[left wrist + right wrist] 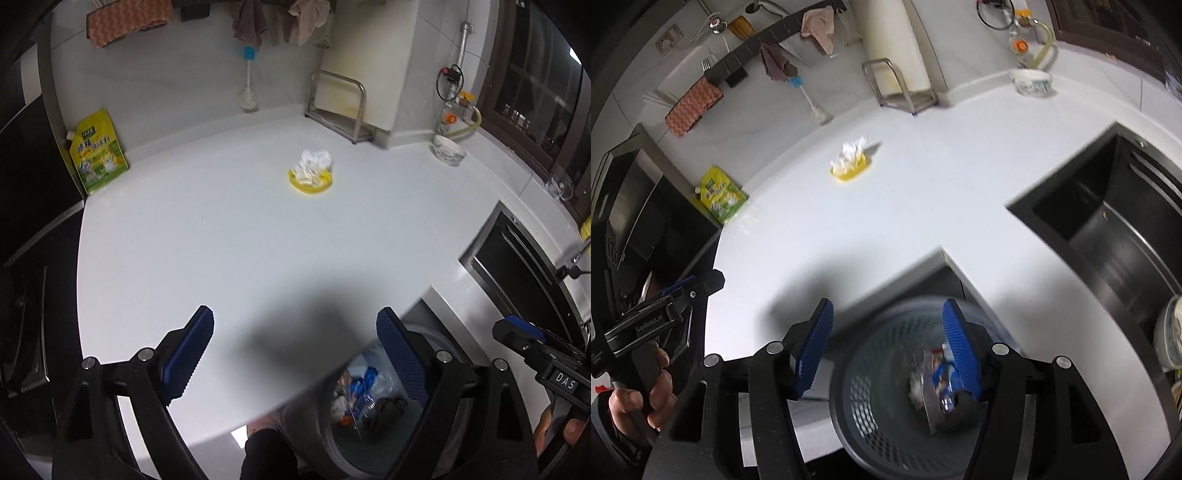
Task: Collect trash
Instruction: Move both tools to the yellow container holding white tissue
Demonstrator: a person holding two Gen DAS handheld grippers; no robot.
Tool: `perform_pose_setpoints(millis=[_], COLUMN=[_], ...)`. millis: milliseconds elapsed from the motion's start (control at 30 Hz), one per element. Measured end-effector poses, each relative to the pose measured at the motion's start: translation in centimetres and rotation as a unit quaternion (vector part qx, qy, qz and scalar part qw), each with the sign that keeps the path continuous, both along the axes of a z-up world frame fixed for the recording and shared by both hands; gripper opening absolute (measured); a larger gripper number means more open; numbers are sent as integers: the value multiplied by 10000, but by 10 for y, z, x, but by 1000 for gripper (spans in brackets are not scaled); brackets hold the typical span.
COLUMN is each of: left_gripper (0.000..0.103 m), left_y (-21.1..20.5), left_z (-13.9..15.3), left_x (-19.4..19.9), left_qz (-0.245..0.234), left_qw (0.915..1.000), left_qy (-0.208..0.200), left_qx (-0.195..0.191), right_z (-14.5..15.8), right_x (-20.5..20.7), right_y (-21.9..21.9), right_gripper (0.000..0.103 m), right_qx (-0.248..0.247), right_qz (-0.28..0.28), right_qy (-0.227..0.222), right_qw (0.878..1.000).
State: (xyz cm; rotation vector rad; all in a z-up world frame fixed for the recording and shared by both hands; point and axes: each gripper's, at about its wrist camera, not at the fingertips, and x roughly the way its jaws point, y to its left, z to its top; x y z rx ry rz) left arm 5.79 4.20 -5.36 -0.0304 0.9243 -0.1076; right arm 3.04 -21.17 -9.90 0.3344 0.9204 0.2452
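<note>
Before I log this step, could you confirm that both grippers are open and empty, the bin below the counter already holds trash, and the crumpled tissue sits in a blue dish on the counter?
Nearly right. The dish holding the crumpled tissue is yellow, not blue, as the left wrist view shows. The left gripper and right gripper are open and empty, and the bin below the counter already holds trash.

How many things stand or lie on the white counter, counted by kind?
Yellow dish with crumpled paper: 1
Green and yellow refill pouch: 1
Patterned bowl: 1
Metal rack: 1
Blue-handled brush in its stand: 1
Total: 5
</note>
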Motion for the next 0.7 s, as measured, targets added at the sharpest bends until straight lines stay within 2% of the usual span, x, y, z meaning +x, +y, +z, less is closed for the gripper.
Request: perform_pose_setpoints(millis=[100, 233, 533, 700], left_gripper=[91, 91, 91, 91], left_y=[17, 38, 102, 119], left_z=[6, 3, -15, -22], left_x=[25, 52, 113, 144], left_qz=[55, 118, 373, 391], left_qw=[10000, 9999, 9992, 9990], left_qy=[-59, 5, 130, 138], left_qx=[2, -5, 82, 140], right_z=[7, 6, -9, -19], right_x=[28, 74, 168, 207], right_y=[12, 34, 105, 129], right_gripper=[61, 61, 61, 61], right_qx=[-41, -128, -393, -427], right_qz=[4, 59, 460, 500], right_qy=[-66, 85, 187, 244], right_qw=[10000, 9999, 9980, 9975])
